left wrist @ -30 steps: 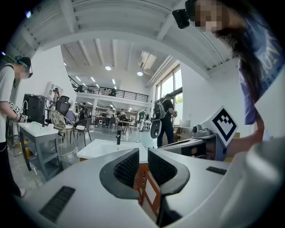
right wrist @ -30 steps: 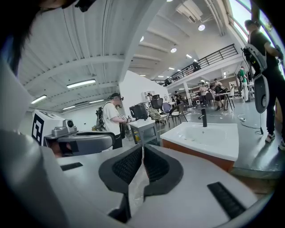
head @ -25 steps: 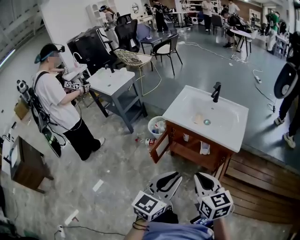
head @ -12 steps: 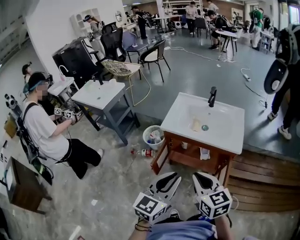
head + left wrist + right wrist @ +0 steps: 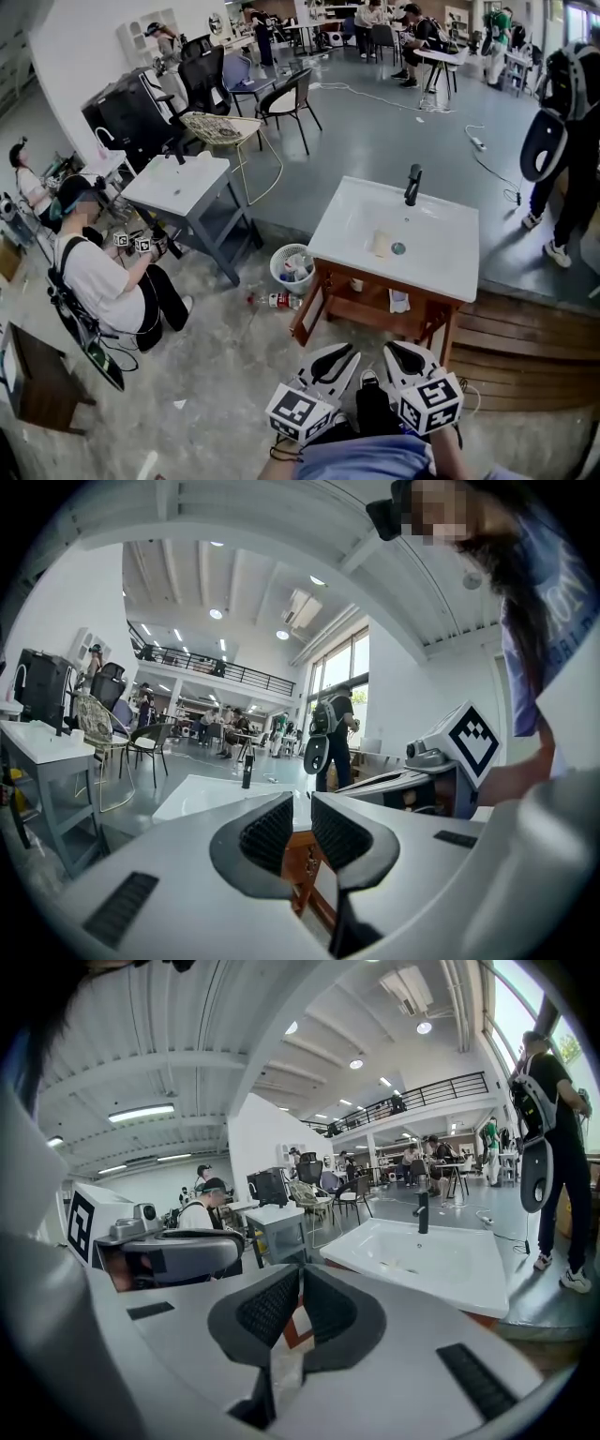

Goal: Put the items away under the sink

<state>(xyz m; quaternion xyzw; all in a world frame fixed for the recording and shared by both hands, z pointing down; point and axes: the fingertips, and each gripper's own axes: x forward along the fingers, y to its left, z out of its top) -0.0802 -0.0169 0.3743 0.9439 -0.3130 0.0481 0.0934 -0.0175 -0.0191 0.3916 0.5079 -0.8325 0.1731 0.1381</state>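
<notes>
Left gripper point(image 5: 302, 825): the jaws are nearly together, with a narrow slit left between the ribbed black pads. Nothing is held.
Right gripper point(image 5: 301, 1305): the jaws are closed to a hairline and are empty.
Posture: both are carried low before the body and aimed at the cabinet. This is judged an approach, with nothing collected yet.
Sink: a glossy white rectangular basin point(image 5: 441, 258) is fitted with an upright black tap point(image 5: 411, 185). A small pale block point(image 5: 380, 244) lies by the drain.
Cabinet: a reddish-brown wooden cabinet point(image 5: 375, 317) sits under the basin. Its left door point(image 5: 307, 314) stands open, presumably so the shelf can be reached.
Task items: a clear plastic bottle with a red band point(image 5: 275, 300) lies on its side on the grey concrete floor. It is just beside a white mesh wastebasket point(image 5: 279, 275), near the open door and well apart from both grippers.
</notes>
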